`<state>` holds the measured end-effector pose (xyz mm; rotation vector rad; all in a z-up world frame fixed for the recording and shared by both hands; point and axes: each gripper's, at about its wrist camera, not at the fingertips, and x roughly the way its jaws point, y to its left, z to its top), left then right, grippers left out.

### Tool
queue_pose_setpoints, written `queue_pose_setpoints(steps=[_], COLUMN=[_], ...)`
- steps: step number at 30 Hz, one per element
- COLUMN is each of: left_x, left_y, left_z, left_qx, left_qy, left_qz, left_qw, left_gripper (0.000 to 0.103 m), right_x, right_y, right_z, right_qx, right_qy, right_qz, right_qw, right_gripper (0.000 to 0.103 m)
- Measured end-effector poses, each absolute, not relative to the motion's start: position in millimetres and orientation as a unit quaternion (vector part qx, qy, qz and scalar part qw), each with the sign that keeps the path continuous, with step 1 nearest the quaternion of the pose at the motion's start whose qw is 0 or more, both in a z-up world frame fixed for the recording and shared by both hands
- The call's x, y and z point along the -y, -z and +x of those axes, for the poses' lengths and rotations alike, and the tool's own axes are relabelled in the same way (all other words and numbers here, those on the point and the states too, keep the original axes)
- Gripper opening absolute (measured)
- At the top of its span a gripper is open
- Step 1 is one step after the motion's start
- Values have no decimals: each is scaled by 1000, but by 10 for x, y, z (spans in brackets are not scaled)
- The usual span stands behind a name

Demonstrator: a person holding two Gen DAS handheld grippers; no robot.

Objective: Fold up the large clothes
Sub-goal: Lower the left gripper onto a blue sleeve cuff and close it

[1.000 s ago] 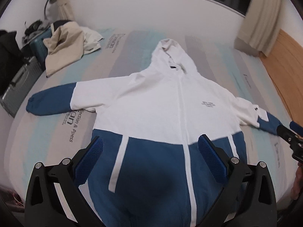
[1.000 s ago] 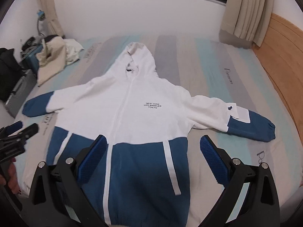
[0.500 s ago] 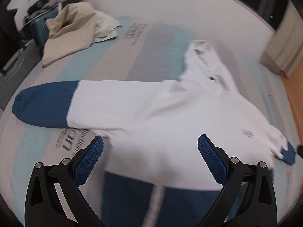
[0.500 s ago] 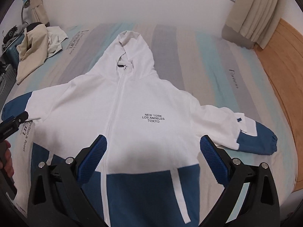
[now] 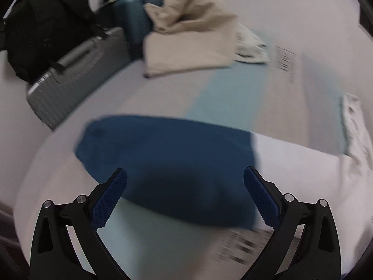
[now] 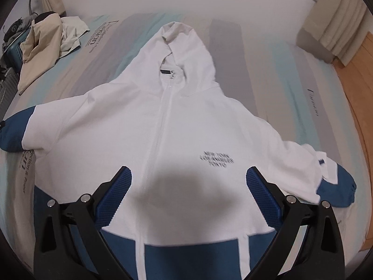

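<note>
A: Your left gripper (image 5: pixel 185 192) is wide open over the blue sleeve (image 5: pixel 163 158), near the bed (image 5: pixel 70 163) edge.

B: Right gripper (image 6: pixel 187 190)?

A: Open too, above one hoodie (image 6: pixel 163 128) lying flat, both sleeves spread.

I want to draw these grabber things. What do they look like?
Both look alike. The left gripper and right gripper each have two black plastic arms shaped like a V, with cut-out slots, small silver screws, and bumpy blue pads on the inside of each finger.
</note>
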<state>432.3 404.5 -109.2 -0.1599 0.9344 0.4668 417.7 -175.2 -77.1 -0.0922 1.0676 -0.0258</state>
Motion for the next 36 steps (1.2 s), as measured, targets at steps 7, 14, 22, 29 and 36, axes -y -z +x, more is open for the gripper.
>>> queue_pose_setpoints(steps=[7, 14, 22, 29, 36], left_x=[-5157, -5723, -5862, -6027, -5988], left_y=[1134, 1368, 1663, 1821, 1897], left_z=[4404, 4426, 4402, 4364, 4419], left_qx=[-453, -486, -520, -524, -526], left_qy=[-264, -229, -220, -213, -197], left_qz=[-76, -96, -79, -97, -94], left_qw=[848, 838, 822, 819, 822], left_gripper=[97, 97, 90, 84, 48], right_x=[1490, 1422, 1408, 1479, 1708], right_y=[1009, 1138, 1255, 1368, 1678], right_z=[4689, 4855, 4809, 4800, 5030], right_qx=[-518, -535, -547, -553, -562], right_qy=[-6, -13, -20, -8, 20], right_qz=[-49, -7, -11, -18, -53], right_qw=[854, 845, 837, 833, 825], right_gripper=[95, 95, 95, 95, 95])
